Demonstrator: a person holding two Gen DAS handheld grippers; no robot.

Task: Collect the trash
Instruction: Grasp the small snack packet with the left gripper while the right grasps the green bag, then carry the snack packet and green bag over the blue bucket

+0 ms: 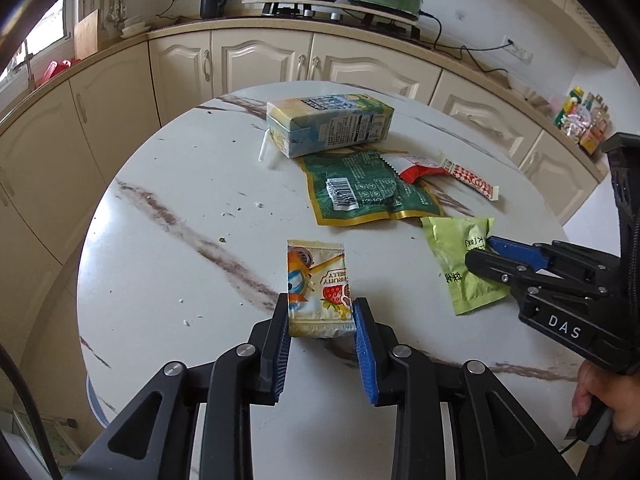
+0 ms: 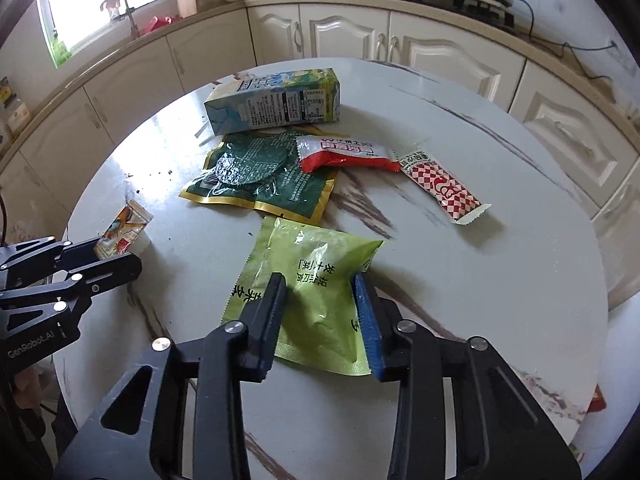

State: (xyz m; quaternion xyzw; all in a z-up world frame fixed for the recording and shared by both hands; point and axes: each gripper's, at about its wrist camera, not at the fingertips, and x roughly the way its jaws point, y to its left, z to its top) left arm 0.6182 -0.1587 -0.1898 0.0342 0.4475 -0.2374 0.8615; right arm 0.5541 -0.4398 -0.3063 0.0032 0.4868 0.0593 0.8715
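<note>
A small fruit-jelly pouch [image 1: 316,280] lies at the near side of the round marble table [image 1: 180,240], and my left gripper [image 1: 321,304] is shut on its lower end. To its right lies a lime-green packet [image 2: 312,280], buckled between the pads of my right gripper [image 2: 319,280], which is shut on it. The left wrist view shows the right gripper [image 1: 480,250] nipping that green packet [image 1: 456,256]. In the right wrist view the left gripper [image 2: 116,254] holds the pouch [image 2: 122,228] at the table's left edge.
Further back on the table lie a drink carton [image 2: 276,100], a dark green bag [image 2: 264,176], a red-and-white wrapper [image 2: 344,154] and a checkered stick packet [image 2: 444,188]. Cream cabinets [image 1: 260,60] and a counter with a stove curve behind. A hand [image 1: 596,392] grips the right handle.
</note>
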